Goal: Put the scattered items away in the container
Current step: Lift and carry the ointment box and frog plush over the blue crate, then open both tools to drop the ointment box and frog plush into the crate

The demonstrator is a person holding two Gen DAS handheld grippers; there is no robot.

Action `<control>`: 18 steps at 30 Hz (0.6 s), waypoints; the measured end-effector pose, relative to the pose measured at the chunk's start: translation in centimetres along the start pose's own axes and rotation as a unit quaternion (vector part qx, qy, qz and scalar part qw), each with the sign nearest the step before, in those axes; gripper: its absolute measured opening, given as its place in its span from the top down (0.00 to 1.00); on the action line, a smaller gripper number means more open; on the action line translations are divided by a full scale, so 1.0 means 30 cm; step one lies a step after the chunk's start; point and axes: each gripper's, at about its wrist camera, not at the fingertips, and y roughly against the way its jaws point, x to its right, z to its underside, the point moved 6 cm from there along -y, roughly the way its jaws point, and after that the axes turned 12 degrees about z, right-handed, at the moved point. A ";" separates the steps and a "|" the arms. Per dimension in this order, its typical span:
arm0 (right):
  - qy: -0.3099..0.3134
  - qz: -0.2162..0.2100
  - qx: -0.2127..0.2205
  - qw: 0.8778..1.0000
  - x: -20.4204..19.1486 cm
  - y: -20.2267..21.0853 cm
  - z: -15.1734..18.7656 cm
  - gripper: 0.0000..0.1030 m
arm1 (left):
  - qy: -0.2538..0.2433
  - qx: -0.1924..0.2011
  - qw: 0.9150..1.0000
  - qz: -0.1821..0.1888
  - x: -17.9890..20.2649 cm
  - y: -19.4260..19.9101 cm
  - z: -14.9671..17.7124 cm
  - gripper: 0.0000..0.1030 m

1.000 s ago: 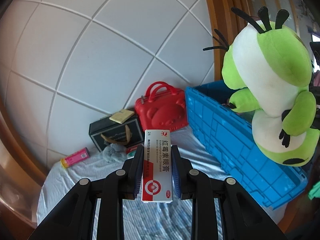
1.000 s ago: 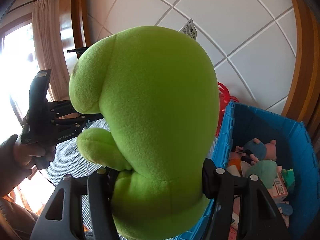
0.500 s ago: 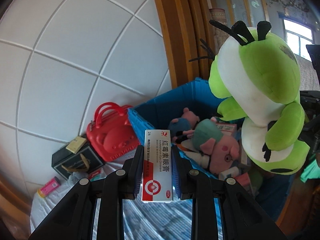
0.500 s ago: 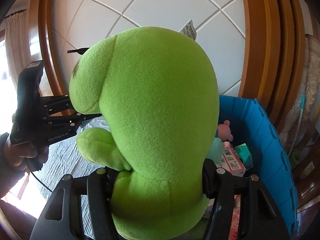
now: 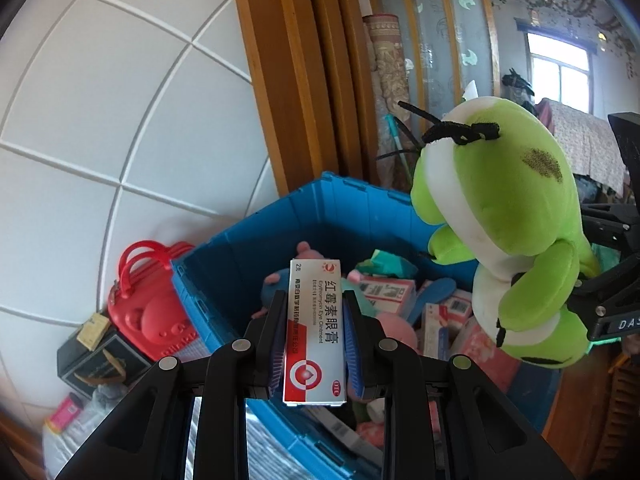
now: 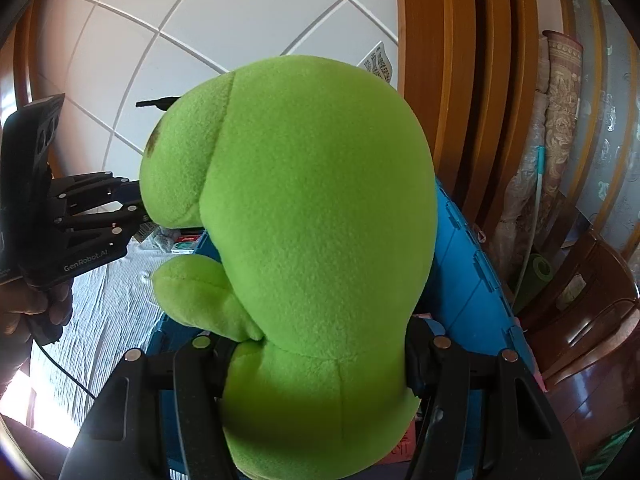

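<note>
My left gripper (image 5: 314, 344) is shut on a white and red ointment box (image 5: 314, 332), held upright over the near wall of the blue crate (image 5: 280, 232). The crate holds pink plush toys, boxes and other small items. My right gripper (image 6: 320, 360) is shut on a green and white plush frog (image 6: 304, 216), which fills the right wrist view and hangs above the crate. In the left wrist view the plush frog (image 5: 508, 236) is at the right over the crate, with the right gripper's black body behind it. The left gripper's body (image 6: 80, 224) shows at the left of the right wrist view.
A red bear-shaped case (image 5: 152, 300) stands left of the crate, beside a black box (image 5: 96, 356) and a pink tube (image 5: 64, 412) on the striped cloth (image 6: 116, 304). A white panelled wall and wooden frame rise behind. A wooden chair (image 6: 592, 320) stands right of the crate.
Both grippers have swung toward the crate with their loads. The crate's inside has come into the left wrist view, and the red case and black box have slid to the lower left.
</note>
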 end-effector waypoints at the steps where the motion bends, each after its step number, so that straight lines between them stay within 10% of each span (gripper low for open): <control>1: -0.002 0.006 -0.002 1.000 0.015 0.000 0.001 0.42 | 0.000 0.000 1.000 0.003 0.010 -0.004 -0.011 0.76; 16: -0.024 0.044 -0.011 0.999 0.131 -0.022 -0.015 0.32 | 0.005 -0.002 0.998 0.062 0.058 -0.143 -0.138 0.74; 17: -0.022 0.051 -0.011 0.998 0.138 -0.028 -0.016 0.25 | 0.011 -0.005 0.998 0.066 0.056 -0.153 -0.139 0.71; 18: -0.019 0.059 -0.015 0.998 0.142 -0.030 -0.017 0.21 | 0.021 -0.014 0.997 0.069 0.051 -0.168 -0.138 0.39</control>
